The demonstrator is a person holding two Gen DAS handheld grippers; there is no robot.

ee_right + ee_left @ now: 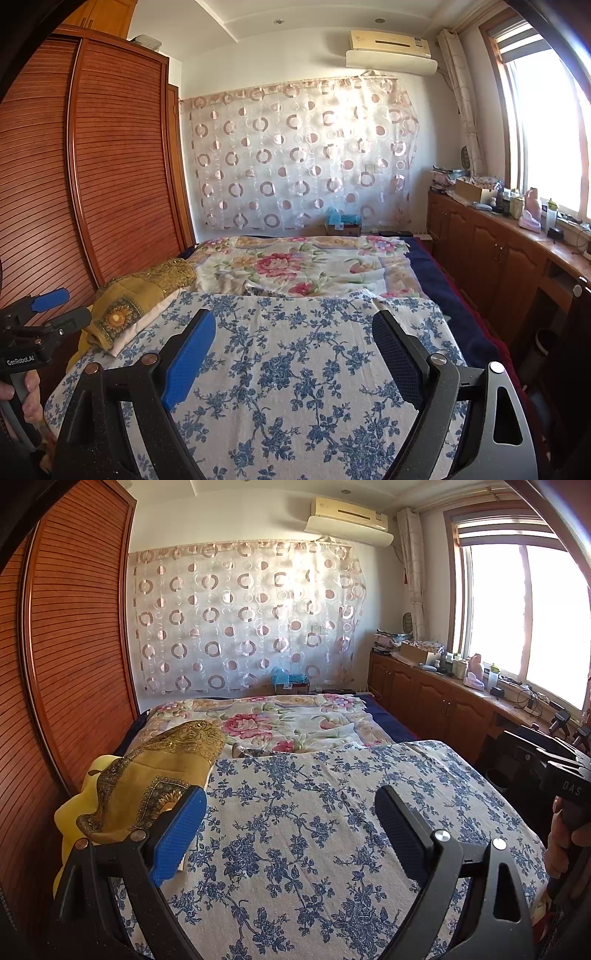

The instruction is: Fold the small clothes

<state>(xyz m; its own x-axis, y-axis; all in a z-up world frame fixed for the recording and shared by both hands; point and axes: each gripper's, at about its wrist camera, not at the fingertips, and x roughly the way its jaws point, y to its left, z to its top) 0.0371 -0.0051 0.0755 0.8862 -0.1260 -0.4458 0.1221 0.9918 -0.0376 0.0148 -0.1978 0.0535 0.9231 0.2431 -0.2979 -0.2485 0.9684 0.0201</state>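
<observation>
A blue-and-white flowered cloth (314, 830) lies spread flat over the near end of the bed; it also shows in the right wrist view (306, 362). My left gripper (291, 812) is open and empty, held above this cloth. My right gripper (293, 334) is open and empty too, above the same cloth. In the right wrist view the left gripper (55, 306) appears at the far left, open. In the left wrist view the right gripper's black body (565, 775) shows at the right edge. No small garment can be made out on the cloth.
A yellow-gold patterned pillow (159, 775) lies at the bed's left side, also in the right wrist view (144, 291). A pink-flowered blanket (266, 723) covers the far half. A slatted wooden wardrobe (74, 646) stands left. Wooden cabinets (436, 701) with clutter run along the window.
</observation>
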